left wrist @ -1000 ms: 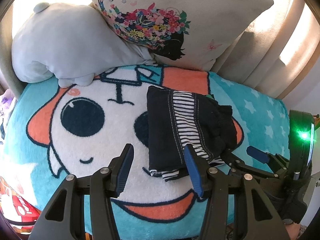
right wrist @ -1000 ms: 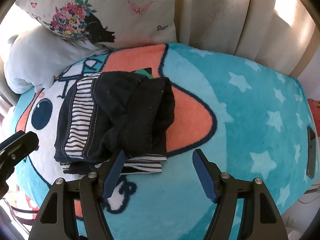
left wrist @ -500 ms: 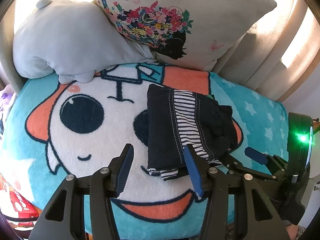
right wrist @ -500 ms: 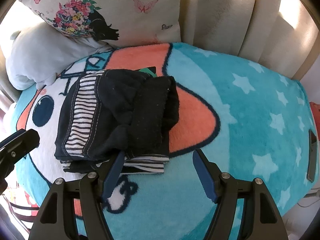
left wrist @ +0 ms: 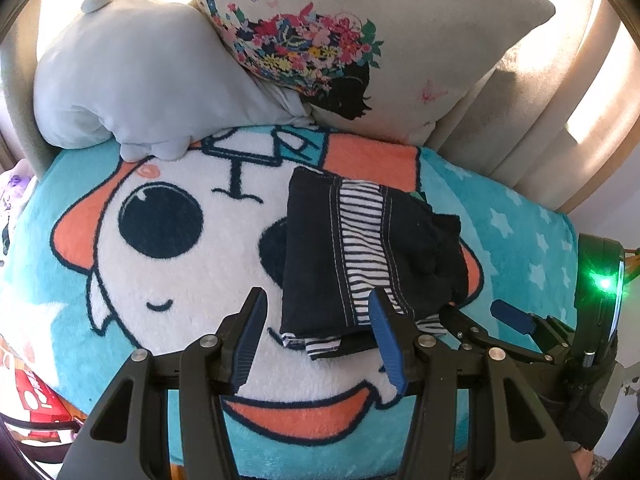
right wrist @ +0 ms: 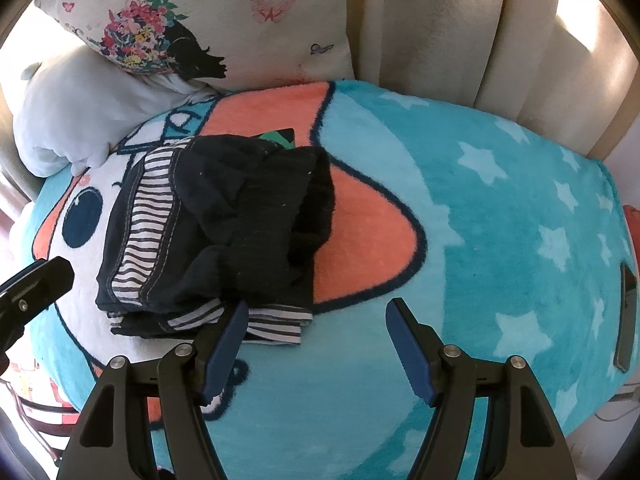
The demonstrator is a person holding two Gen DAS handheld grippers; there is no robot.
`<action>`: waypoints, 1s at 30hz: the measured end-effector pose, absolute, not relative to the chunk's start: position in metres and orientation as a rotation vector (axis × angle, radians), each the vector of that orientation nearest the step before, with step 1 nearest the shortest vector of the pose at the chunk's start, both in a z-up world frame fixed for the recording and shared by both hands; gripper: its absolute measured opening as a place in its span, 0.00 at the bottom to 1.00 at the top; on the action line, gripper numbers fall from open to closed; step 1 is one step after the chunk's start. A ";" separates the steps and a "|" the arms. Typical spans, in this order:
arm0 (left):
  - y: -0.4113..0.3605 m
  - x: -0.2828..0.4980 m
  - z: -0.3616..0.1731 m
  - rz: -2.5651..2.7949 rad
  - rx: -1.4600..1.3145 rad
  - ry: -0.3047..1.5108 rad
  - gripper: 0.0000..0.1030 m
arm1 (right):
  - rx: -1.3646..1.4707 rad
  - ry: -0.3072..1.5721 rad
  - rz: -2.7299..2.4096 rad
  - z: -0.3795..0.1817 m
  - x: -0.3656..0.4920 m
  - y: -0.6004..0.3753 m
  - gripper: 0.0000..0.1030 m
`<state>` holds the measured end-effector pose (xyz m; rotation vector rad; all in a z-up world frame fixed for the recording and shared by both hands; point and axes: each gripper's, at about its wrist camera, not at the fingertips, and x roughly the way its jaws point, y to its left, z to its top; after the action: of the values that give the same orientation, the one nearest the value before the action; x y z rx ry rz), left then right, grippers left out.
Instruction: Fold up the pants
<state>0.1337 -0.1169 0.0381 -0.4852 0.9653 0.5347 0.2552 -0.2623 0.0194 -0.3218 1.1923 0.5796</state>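
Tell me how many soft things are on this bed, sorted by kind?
Folded pants: 1
Floral print pillows: 1
Pale grey plush cushions: 1
Cartoon blankets: 1
Total: 4

Teal fleece blanket (left wrist: 100,208) w/ white cartoon face, orange patches, pale stars — covers the bed. At its far edge: grey plush pillow (left wrist: 132,88) on left, floral-print cushion (left wrist: 400,40) leaning beside it. Cream curtains (right wrist: 440,40) behind.
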 end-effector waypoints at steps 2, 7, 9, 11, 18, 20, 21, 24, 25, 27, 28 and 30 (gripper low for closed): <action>-0.117 0.132 0.040 0.546 -0.487 0.957 0.50 | -0.319 1.188 0.584 0.021 0.257 -0.263 0.73; -0.116 0.130 0.040 0.578 -0.498 0.960 0.50 | -0.312 1.177 0.605 0.023 0.256 -0.262 0.74; -0.114 0.129 0.038 0.585 -0.513 0.965 0.50 | -0.316 1.187 0.607 0.020 0.256 -0.263 0.74; -0.114 0.128 0.039 0.595 -0.509 0.957 0.50 | -0.314 1.194 0.606 0.019 0.258 -0.264 0.74; -0.108 0.124 0.040 0.612 -0.538 0.930 0.50 | -0.328 1.223 0.601 0.011 0.260 -0.268 0.74; -0.105 0.124 0.040 0.611 -0.556 0.919 0.50 | -0.333 1.220 0.593 0.011 0.262 -0.270 0.74; -0.104 0.124 0.039 0.608 -0.568 0.916 0.50 | -0.336 1.221 0.589 0.012 0.262 -0.271 0.74; -0.101 0.124 0.031 0.594 -0.599 0.918 0.50 | -0.354 1.228 0.579 0.010 0.263 -0.272 0.74; -0.100 0.123 0.029 0.589 -0.609 0.917 0.50 | -0.357 1.234 0.583 0.010 0.264 -0.272 0.74; -0.094 0.120 0.025 0.580 -0.640 0.905 0.50 | -0.347 1.243 0.599 0.011 0.265 -0.270 0.74; -0.090 0.118 0.025 0.577 -0.658 0.897 0.50 | -0.333 1.245 0.618 0.014 0.266 -0.269 0.74; -0.076 0.114 0.022 0.572 -0.705 0.883 0.50 | -0.287 1.263 0.666 0.018 0.267 -0.265 0.74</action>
<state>0.1141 -0.0759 0.0219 -0.7051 0.8826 0.5718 0.2675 -0.2649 0.0177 -0.2868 1.2632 0.6656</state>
